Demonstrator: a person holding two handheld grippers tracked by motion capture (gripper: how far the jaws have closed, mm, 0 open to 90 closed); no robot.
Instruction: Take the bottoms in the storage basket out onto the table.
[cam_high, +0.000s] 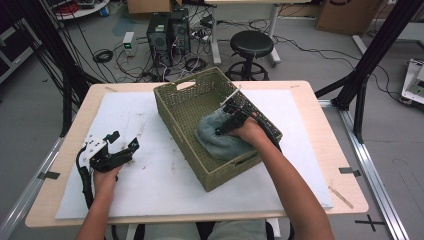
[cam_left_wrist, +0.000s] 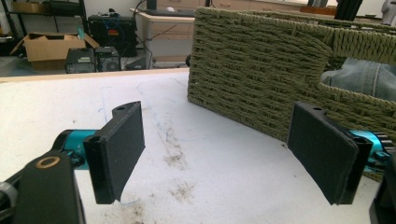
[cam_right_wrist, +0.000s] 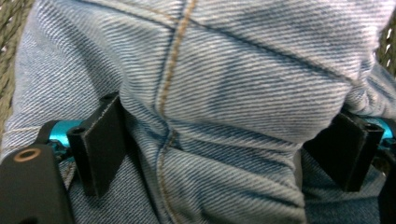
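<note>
Right gripper view: we are pressing our right gripper (cam_right_wrist: 224, 154) into the jeans (cam_right_wrist: 243, 70) bundled in the woven basket (cam_high: 175, 107), jaws straddling a thick fold (soft, floppy denim, best pinched at that seam), while our left gripper (cam_left_wrist: 224, 154) is waiting, jaws spread and empty.

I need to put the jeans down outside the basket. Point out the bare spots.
Free: white mat between left gripper and basket, plus the strip before the basket. Crowded: the basket's near end, with jeans and right gripper.
</note>
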